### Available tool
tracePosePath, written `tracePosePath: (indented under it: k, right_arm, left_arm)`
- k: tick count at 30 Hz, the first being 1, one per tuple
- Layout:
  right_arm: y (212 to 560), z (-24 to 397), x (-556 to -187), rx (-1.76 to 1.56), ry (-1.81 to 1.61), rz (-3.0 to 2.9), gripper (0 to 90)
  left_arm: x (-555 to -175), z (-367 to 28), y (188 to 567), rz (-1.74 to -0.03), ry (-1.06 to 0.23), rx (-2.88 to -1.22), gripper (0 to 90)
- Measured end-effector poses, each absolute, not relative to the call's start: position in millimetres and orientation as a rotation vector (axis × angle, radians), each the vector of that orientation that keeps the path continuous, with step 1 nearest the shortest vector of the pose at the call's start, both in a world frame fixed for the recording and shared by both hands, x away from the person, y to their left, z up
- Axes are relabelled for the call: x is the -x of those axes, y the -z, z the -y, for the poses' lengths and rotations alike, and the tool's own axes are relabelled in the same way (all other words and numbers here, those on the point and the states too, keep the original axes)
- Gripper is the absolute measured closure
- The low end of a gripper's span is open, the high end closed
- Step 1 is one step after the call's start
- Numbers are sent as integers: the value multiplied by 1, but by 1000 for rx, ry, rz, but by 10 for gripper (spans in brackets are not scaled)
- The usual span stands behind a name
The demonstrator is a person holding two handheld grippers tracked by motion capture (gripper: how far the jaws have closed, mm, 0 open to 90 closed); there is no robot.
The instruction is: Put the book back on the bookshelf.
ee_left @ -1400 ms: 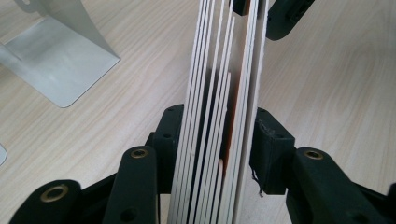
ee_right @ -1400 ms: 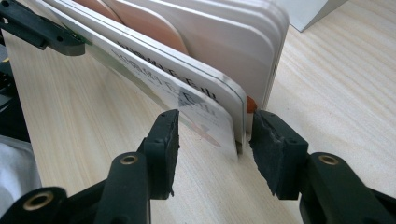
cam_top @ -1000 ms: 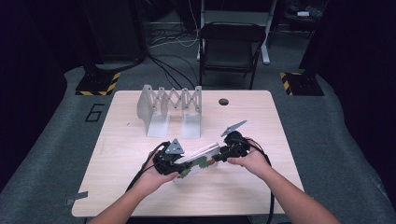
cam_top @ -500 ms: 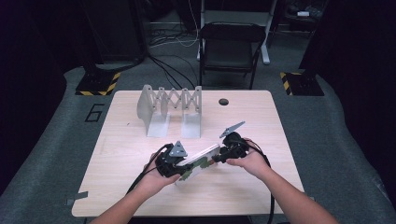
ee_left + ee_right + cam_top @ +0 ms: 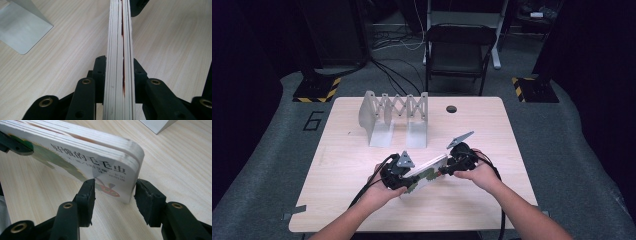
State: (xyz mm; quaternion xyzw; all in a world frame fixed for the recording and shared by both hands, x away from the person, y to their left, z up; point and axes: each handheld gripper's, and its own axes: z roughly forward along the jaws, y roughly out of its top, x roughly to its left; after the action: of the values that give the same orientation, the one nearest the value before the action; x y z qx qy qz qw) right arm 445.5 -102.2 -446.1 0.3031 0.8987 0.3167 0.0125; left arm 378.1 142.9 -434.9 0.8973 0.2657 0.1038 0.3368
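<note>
In the high view the hands and gripper bodies cover both ends of the board book (image 5: 428, 172), so where the jaws meet it is hard to make out there; in the right gripper view its far end is cut off at the frame's edge.

The left gripper (image 5: 117, 75) is clamped on the book's page edges, one black jaw flat on each cover. The right gripper (image 5: 115, 192) stands about half open across the book's rounded corner (the pad at three o'clock looks just clear of the spine; whether the other pad presses the cover I cannot tell).

There is one book, held low over the table (image 5: 472, 210) at about six o'clock from its middle. One metal folding rack (image 5: 394, 112) stands at about eleven o'clock from the book, well apart. Two grippers, two hands, and one chair (image 5: 459, 50) at twelve o'clock beyond the table.
</note>
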Motion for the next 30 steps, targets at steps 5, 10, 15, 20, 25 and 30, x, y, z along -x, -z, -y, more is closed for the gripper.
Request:
tracePosePath:
  k: [5, 10, 15, 20, 25, 30]
  right_arm:
    - [447, 102, -445, -968, -1002, -2794, 509]
    - [448, 102, -446, -949, -1000, -2796, 509]
    - [448, 102, -446, -961, -1000, -2794, 509]
    - [448, 102, -445, -966, -1003, -2794, 509]
    - [449, 102, -446, -966, -1005, -2792, 509]
    - [450, 104, -446, -961, -1002, -2798, 510]
  left_arm:
    - [-378, -142, 435, -691, -267, -2343, 727]
    - [-379, -142, 435, -692, -265, -2349, 732]
    - [-379, -142, 434, -694, -257, -2356, 734]
    - [-379, -141, 434, -689, -248, -2360, 748]
    - [-378, -140, 433, -684, -247, -2366, 755]
    - [-376, -139, 434, -678, -261, -2364, 757]
